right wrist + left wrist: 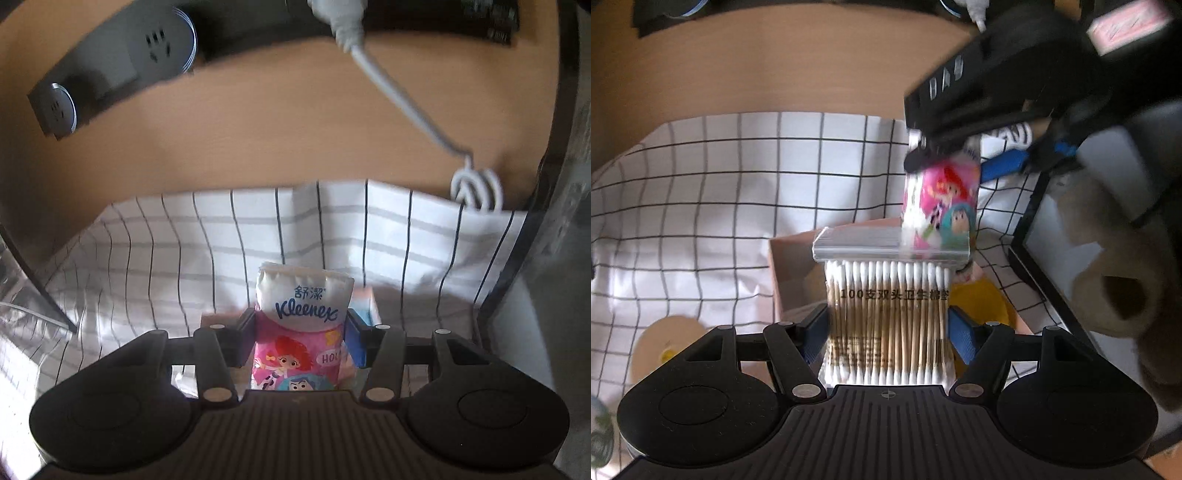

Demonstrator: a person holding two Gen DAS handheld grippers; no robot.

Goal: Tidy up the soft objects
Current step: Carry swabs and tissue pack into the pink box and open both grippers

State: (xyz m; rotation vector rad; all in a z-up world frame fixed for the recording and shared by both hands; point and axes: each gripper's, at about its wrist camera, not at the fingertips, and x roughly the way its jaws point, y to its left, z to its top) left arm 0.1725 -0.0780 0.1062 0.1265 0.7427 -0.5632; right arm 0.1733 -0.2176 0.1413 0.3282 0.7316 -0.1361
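While held above the cardboard box point(790, 273), left gripper point(886, 328) pinched cotton swab bag point(886, 314) mid-body; right gripper point(299, 336) squeezed Kleenex tissue pack point(303, 314). Judged both light, compressible, slippery-wrapped.

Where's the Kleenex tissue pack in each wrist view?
Left wrist: Kleenex tissue pack upper right of centre, hanging from the right gripper, above the cotton swab bag.
Right wrist: lower centre, clamped between the right gripper's fingers, white logo end pointing away.
Shared landmark: the black-grid white cloth behind the pack in both.
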